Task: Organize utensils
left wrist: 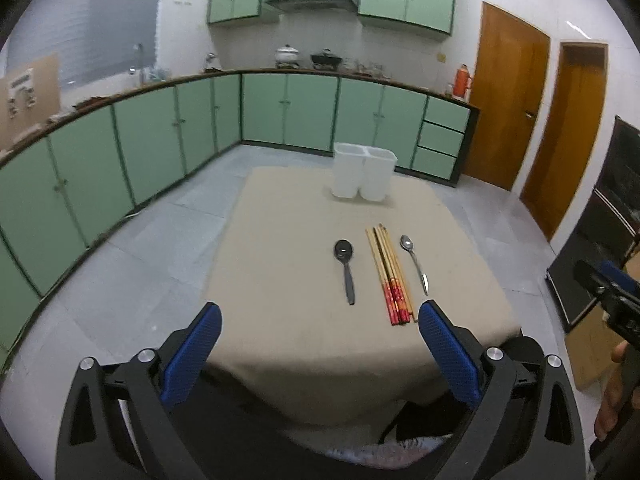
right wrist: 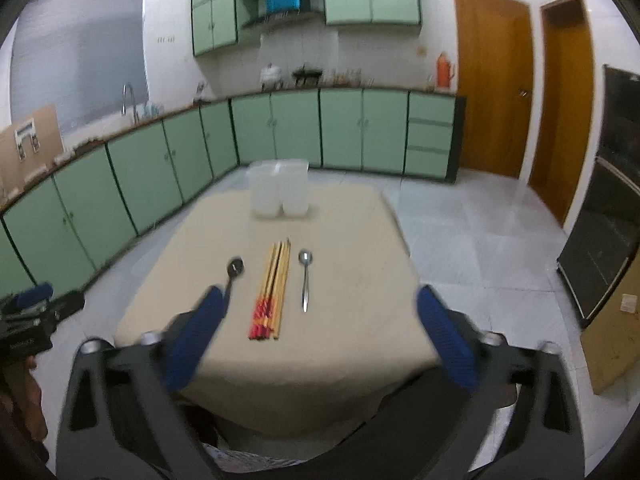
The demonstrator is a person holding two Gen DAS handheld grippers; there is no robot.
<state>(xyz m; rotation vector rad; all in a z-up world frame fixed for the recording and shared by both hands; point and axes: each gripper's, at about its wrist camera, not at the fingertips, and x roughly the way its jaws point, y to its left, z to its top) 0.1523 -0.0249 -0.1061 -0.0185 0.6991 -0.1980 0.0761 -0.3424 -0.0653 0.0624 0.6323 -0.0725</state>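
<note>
A black spoon [left wrist: 346, 266], a bundle of wooden chopsticks with red ends [left wrist: 390, 276] and a metal spoon [left wrist: 415, 262] lie side by side on a beige-covered table [left wrist: 280, 280]. A white two-compartment holder [left wrist: 363, 176] stands at the table's far edge. My left gripper [left wrist: 320, 312] is open and empty, above the table's near edge. In the right wrist view the black spoon [right wrist: 234, 272], chopsticks [right wrist: 272, 292], metal spoon [right wrist: 305, 276] and holder [right wrist: 279, 188] show again. My right gripper [right wrist: 318, 296] is open and empty, short of the utensils.
Green cabinets [left wrist: 160, 136] run along the left and back walls. Wooden doors [left wrist: 508, 96] stand at the right. A black appliance [right wrist: 608, 216] and a cardboard box [right wrist: 612, 344] stand to the right of the table. Grey tiled floor surrounds the table.
</note>
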